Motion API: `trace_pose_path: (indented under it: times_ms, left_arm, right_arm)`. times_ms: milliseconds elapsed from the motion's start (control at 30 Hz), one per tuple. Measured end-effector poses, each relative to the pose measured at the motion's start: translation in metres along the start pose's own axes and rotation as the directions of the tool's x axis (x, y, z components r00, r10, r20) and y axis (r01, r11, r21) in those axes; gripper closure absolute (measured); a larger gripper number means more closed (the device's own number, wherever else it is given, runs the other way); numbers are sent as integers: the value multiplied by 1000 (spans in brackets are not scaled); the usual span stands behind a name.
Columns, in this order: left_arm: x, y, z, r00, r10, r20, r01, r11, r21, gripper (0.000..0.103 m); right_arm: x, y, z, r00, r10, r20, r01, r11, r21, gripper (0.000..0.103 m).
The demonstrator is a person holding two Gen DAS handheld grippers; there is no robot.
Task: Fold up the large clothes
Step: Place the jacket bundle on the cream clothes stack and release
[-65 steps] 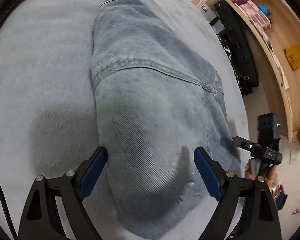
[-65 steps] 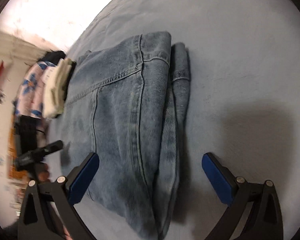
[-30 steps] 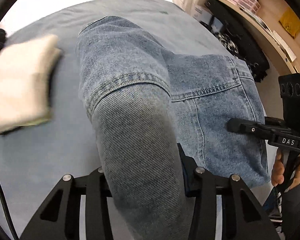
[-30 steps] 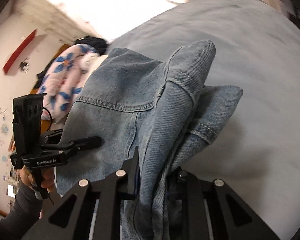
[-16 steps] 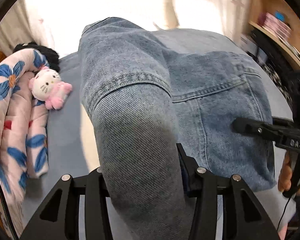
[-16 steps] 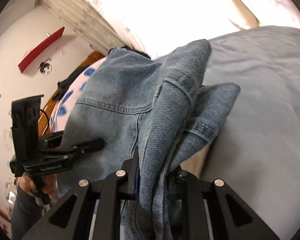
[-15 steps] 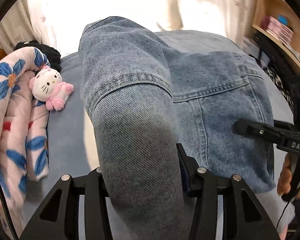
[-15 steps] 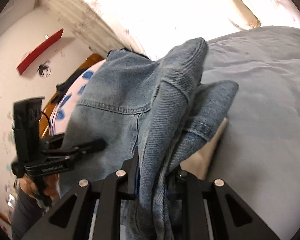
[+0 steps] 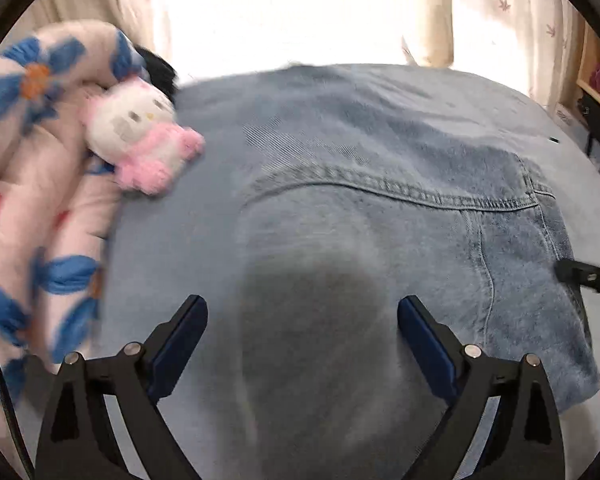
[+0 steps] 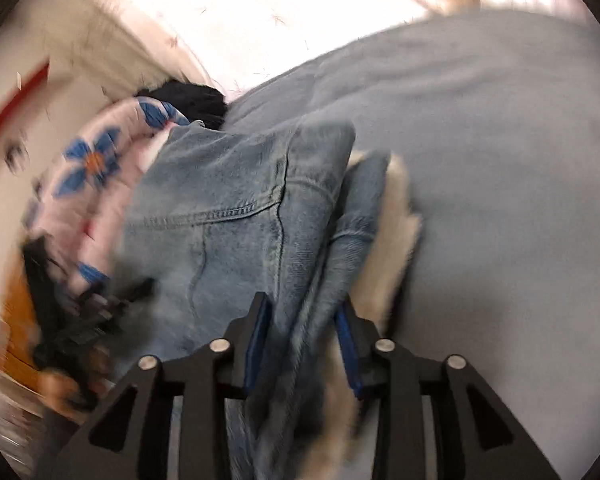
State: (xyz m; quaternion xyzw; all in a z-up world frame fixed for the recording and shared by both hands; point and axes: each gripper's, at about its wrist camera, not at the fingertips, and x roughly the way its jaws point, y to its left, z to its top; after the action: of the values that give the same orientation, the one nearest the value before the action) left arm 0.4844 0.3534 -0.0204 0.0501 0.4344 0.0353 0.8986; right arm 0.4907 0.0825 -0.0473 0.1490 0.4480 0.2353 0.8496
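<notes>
The blue-grey bed [image 9: 500, 112] carries my folded denim jeans [image 9: 380, 240], lying beside the floral blanket [image 9: 28, 184] and pink plush toy [image 9: 140, 140]. My left tool [image 9: 302, 344] is spread wide over them; my right tool [image 10: 302, 344] pinches their folded edge.

One folded denim garment [image 9: 380, 220], one plush toy [image 9: 140, 144], one floral quilt [image 9: 28, 184], two hand-held grippers.

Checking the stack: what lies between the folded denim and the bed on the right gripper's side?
In the right wrist view, a cream folded cloth lies between the denim and bed.
</notes>
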Motion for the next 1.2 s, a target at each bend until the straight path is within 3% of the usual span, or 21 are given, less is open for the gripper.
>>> trace_pose_path:
  times_ms: [33, 100, 200, 267, 300, 333, 467, 533, 667, 733, 833, 933, 1000, 1100, 1200]
  left_arm:
    - [-12, 0, -3, 997, 68, 34, -69, 998, 11, 7]
    - [-31, 4, -7, 992, 90, 88, -93, 995, 22, 7]
    - [-54, 8, -15, 988, 114, 104, -112, 993, -26, 18]
    - [-62, 6, -24, 994, 88, 64, -84, 995, -59, 62]
    - [-60, 5, -29, 996, 86, 36, -83, 994, -73, 78]
    - [-65, 1, -35, 996, 85, 27, -83, 994, -74, 81]
    - [-67, -11, -47, 985, 163, 53, -161, 986, -29, 82]
    - [-60, -15, -50, 977, 209, 41, -209, 978, -1, 82]
    - [-58, -18, -49, 965, 259, 28, -259, 966, -21, 82]
    - [-68, -20, -47, 969, 245, 24, -243, 968, -67, 81]
    - [-92, -31, -52, 992, 127, -8, -127, 986, -108, 73]
    - [-127, -50, -62, 993, 116, 0, -116, 989, -95, 58]
    - [-153, -61, -70, 992, 123, 25, -120, 988, -93, 38]
    - [-203, -77, -87, 992, 108, 61, -100, 989, -110, 31]
    - [-253, -97, -105, 997, 66, 45, -60, 991, -116, 30]
  right_arm:
    - [-12, 3, -3, 997, -65, 28, 66, 997, -45, 68]
    - [-35, 28, -8, 985, -146, 93, 158, 977, -144, 68]
    - [-48, 55, -24, 992, -79, 96, 97, 973, -210, 68]
    - [-48, 72, -39, 996, -34, 81, 53, 968, -244, 68]
    - [-49, 72, -47, 997, -29, 72, 47, 967, -252, 68]
    - [-45, 75, -55, 998, -28, 53, 41, 964, -264, 68]
    - [-13, 81, -75, 990, -138, -12, 129, 951, -280, 68]
    - [-12, 73, -81, 984, -176, -5, 167, 941, -294, 75]
    - [-15, 67, -78, 986, -160, -38, 145, 956, -255, 75]
    - [-31, 73, -79, 984, -177, -33, 163, 953, -257, 72]
    - [-59, 80, -84, 984, -179, -23, 167, 952, -257, 72]
    - [-94, 86, -94, 985, -169, -23, 159, 958, -238, 72]
    - [-125, 91, -104, 988, -150, -35, 139, 965, -221, 72]
    - [-172, 96, -121, 990, -140, -34, 130, 968, -213, 72]
    - [-223, 98, -141, 994, -109, -27, 101, 975, -199, 72]
